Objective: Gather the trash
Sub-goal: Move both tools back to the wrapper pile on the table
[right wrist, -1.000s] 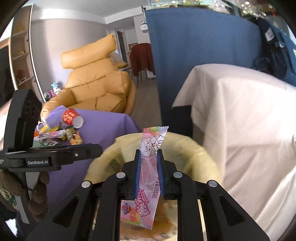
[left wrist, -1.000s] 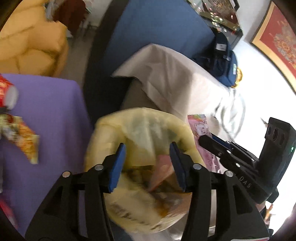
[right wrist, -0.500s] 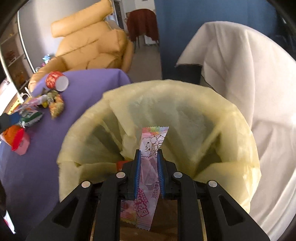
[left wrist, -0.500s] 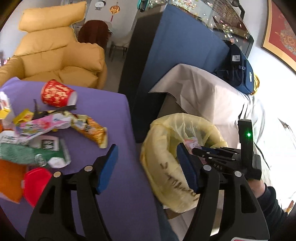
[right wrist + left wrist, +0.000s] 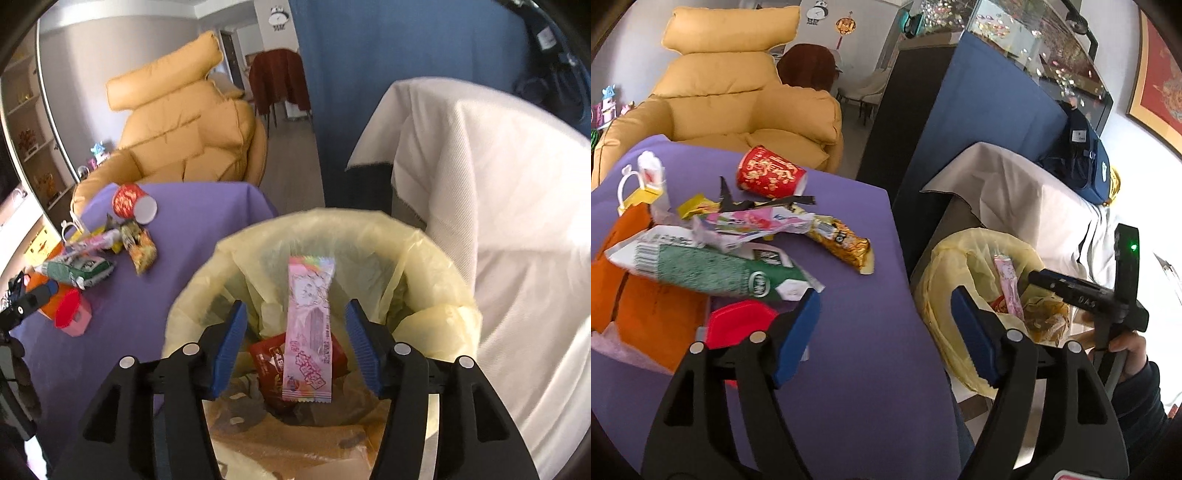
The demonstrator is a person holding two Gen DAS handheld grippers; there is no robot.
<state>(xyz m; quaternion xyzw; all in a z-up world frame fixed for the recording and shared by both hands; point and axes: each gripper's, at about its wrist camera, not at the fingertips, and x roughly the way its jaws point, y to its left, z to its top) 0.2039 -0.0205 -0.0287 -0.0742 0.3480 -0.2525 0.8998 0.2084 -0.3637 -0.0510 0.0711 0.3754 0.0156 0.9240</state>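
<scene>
My right gripper (image 5: 293,345) is open over the yellow-lined bin (image 5: 436,258). A pink candy wrapper (image 5: 310,332) hangs free between its fingers, dropping into the bin onto a red wrapper (image 5: 267,360). The bin (image 5: 945,258) and pink wrapper (image 5: 1008,288) also show in the left wrist view. My left gripper (image 5: 886,328) is open and empty above the purple table's (image 5: 871,362) right edge. Trash lies on the table: a red cup (image 5: 768,177), an orange snack wrapper (image 5: 846,243), a green-and-white packet (image 5: 701,266) and a red lid (image 5: 738,321).
A yellow armchair (image 5: 731,92) stands behind the table. A white-draped box (image 5: 480,184) sits right of the bin, with a blue panel (image 5: 990,110) and a dark backpack (image 5: 1082,155) behind. An orange box (image 5: 639,302) lies at the table's left.
My right gripper opened and let go of the pink wrapper over the bin. My left gripper swung left from over the bin to the table edge.
</scene>
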